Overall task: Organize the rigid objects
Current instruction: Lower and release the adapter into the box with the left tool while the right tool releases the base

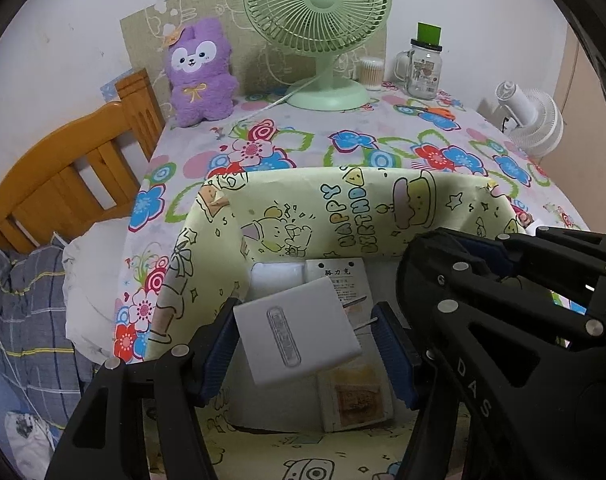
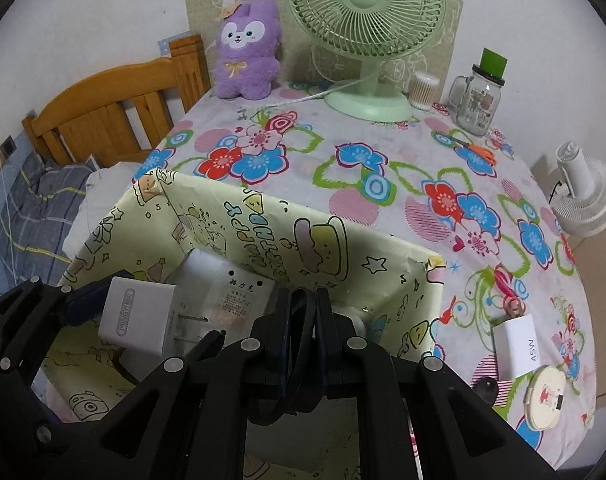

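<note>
A white plug charger [image 1: 299, 336] hangs over the open yellow birthday-print box [image 1: 343, 208], with my left gripper [image 1: 305, 344] shut on it. Its prongs point at the right pad. The right wrist view shows the same charger [image 2: 137, 316] at the left, above the box [image 2: 343, 248]. My right gripper [image 2: 303, 308] is shut on a thin black loop [image 2: 299, 360] over the box's right half. A white packet with printed writing [image 1: 343, 280] and a small picture card [image 1: 359, 400] lie inside the box.
On the floral tablecloth to the right of the box lie a white 45W charger [image 2: 517, 346], a round cream case [image 2: 543, 396] and a pink item [image 2: 507, 284]. Further back are orange scissors [image 2: 479, 150], a glass jar [image 2: 479, 100], a green fan [image 2: 367, 32] and a purple plush [image 2: 247, 52].
</note>
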The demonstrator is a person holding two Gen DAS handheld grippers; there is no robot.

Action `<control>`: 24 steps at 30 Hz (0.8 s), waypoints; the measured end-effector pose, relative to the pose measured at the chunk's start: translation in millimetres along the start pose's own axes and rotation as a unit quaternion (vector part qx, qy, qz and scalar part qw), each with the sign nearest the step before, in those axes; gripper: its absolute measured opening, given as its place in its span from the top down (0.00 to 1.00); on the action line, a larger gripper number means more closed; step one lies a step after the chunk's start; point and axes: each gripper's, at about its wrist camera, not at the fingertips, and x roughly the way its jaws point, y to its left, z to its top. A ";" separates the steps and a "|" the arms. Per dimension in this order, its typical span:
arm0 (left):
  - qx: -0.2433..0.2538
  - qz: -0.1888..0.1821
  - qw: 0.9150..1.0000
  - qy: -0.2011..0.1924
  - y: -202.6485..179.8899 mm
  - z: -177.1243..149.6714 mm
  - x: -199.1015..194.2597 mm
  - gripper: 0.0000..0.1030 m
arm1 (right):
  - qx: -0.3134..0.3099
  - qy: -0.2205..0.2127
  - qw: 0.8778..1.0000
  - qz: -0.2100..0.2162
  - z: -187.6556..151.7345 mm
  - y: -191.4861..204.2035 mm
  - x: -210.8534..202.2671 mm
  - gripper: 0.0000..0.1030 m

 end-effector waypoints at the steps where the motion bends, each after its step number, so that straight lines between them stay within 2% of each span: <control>1: 0.001 0.001 1.000 0.000 -0.4 0.3 0.3 0.34 | 0.001 0.000 1.000 0.000 -0.3 -0.9 0.3 0.87; 4: 0.002 0.000 1.000 -0.001 -1.4 1.1 0.9 0.33 | 0.002 0.002 1.000 0.001 -0.8 -2.2 0.5 0.87; 9: 0.000 -0.012 1.000 0.002 -2.0 1.8 0.1 0.23 | 0.007 0.000 1.000 0.006 -0.4 -3.7 -0.4 0.83; 10: -0.001 -0.015 1.000 0.003 -2.3 1.7 -0.1 0.21 | 0.006 0.000 1.000 0.007 -0.3 -4.0 -0.9 0.76; 11: -0.001 -0.017 1.000 0.004 -2.6 1.4 -0.7 0.19 | 0.005 0.000 1.000 0.007 -0.4 -3.9 -1.3 0.64; 13: -0.001 -0.016 1.000 0.002 -3.4 0.9 -1.9 0.18 | 0.005 -0.006 1.000 0.006 -0.7 -4.1 -5.1 0.50; 20: -0.005 -0.019 1.000 -0.011 -7.0 -0.3 -16.6 0.14 | -0.006 -0.035 0.999 -0.004 -0.3 -4.3 -23.6 0.38; 24: -0.003 -0.019 1.000 -0.019 -12.1 -0.7 -25.4 0.14 | -0.004 -0.044 0.999 -0.008 -2.8 -7.5 -33.5 0.36</control>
